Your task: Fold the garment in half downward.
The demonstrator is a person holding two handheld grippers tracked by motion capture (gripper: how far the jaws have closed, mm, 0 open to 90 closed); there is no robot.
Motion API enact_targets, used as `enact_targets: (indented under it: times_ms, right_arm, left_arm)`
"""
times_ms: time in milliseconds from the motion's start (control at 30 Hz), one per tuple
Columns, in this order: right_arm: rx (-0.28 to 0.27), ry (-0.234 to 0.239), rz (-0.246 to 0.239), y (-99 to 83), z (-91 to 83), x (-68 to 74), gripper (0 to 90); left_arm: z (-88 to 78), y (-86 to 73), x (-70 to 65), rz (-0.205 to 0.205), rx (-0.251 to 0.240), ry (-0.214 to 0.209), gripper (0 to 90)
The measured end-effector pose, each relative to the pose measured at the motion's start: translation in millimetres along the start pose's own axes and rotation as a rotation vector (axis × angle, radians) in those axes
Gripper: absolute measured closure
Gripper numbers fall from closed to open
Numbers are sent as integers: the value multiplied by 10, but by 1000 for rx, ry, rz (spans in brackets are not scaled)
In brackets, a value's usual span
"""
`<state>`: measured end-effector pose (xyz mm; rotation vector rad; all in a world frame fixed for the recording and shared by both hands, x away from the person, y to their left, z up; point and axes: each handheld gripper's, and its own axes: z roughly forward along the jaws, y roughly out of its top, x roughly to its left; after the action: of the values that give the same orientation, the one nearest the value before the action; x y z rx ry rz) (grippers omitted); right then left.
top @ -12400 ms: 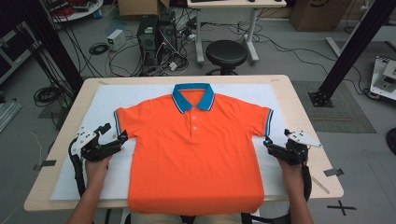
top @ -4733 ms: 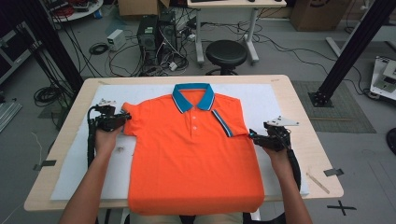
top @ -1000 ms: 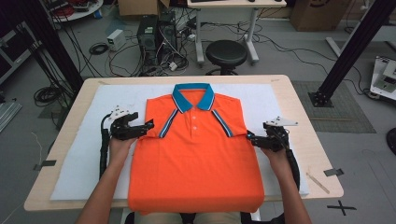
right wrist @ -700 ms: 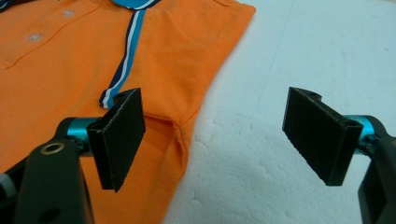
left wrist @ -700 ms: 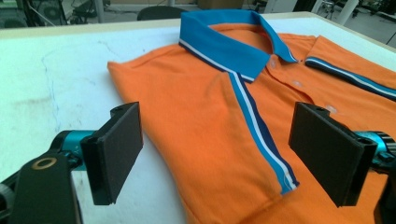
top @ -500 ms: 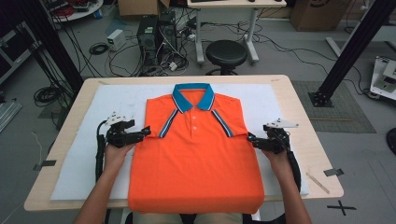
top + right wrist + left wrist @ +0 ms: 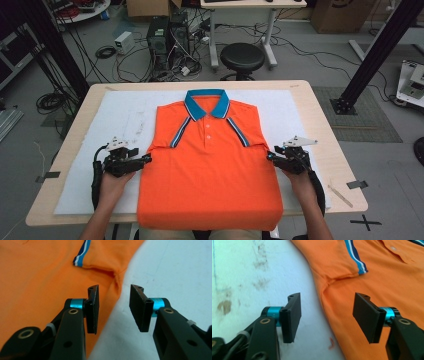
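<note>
An orange polo shirt with a blue collar lies flat on the white cloth, both sleeves folded inward over the chest. My left gripper sits at the shirt's left side edge, open, its jaws straddling the edge just below the folded sleeve's striped cuff. At the shirt's right side edge my right gripper is open too, its jaws set either side of the hem line below the other striped cuff. Neither gripper holds fabric.
A white cloth covers the wooden table; the shirt's bottom hem hangs over the near edge. The cloth is stained to the left of the shirt. A stool and cables stand beyond the table's far edge.
Both sleeves have been folded inward since the earliest frame. Over the last second my left gripper let go of the left sleeve and drew down to the shirt's side edge; the right stayed put.
</note>
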<state>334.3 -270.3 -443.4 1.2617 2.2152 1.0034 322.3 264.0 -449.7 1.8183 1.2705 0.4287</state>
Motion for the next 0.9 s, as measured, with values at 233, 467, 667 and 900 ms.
enact_targets:
  times_ms: [233, 467, 667, 900]
  right_arm:
    - [36, 6, -2, -16, 33, 47, 629]
    - [74, -2, -1, -64, 13, 89, 703]
    - [77, 0, 34, -102, -46, 91, 689]
    - [83, 15, 7, -154, -101, 131, 828]
  left_arm:
    - [-70, -126, -84, 6, 44, -1, 517]
    - [-67, -139, -153, 39, 58, 40, 668]
    - [-84, -154, -152, 20, 56, 24, 715]
    - [-102, -183, -198, 34, 57, 36, 827]
